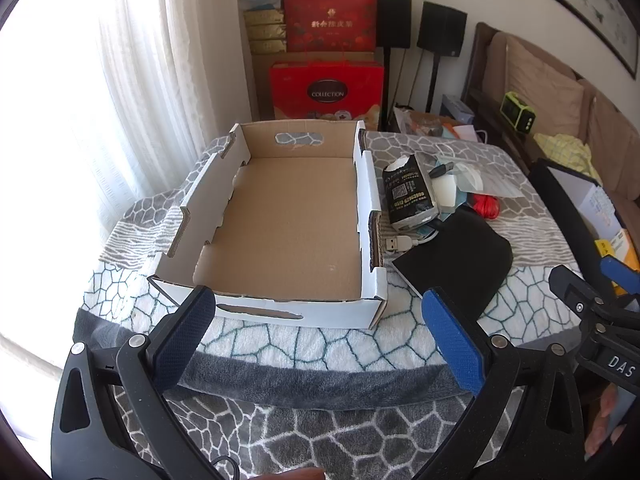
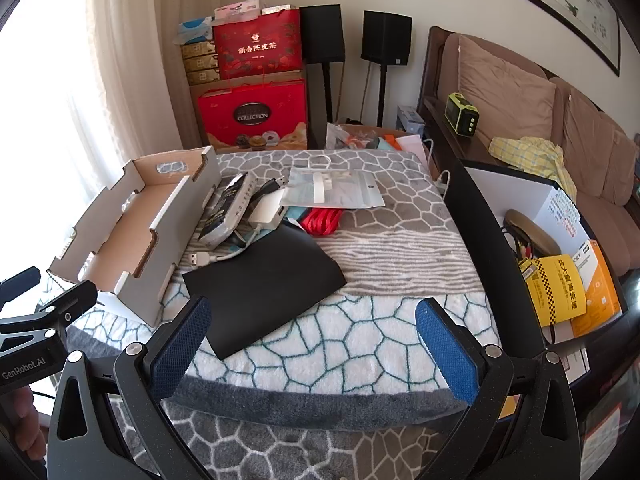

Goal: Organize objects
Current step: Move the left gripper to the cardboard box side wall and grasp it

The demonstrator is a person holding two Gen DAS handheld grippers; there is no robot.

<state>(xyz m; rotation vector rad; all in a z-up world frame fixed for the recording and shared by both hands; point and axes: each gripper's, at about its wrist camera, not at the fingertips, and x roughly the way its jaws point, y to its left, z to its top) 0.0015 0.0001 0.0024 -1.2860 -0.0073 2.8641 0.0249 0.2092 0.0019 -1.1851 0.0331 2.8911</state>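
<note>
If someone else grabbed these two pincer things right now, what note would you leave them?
Left gripper: open, holding nothing, in front of the cardboard box.
Right gripper: open, holding nothing, over the blanket's near edge by the black pouch.
Box is bare inside: nothing sorted yet.
Still piled beside it: black pouch, black packet, USB cable, white adapter, clear zip bag, red ribbon.
Left to do: move these into the box.

Left wrist view: looks forward and down between its fingers (image 1: 188, 332) at the cardboard tray (image 1: 288, 220), close ahead. Right wrist view: same heading, set further right — the black pouch (image 2: 264, 284) lies ahead between its fingers (image 2: 182, 344), the tray beyond the left one. Shared: tray, pouch, patterned blanket (image 2: 360, 344), red gift boxes (image 2: 256, 120).
</note>
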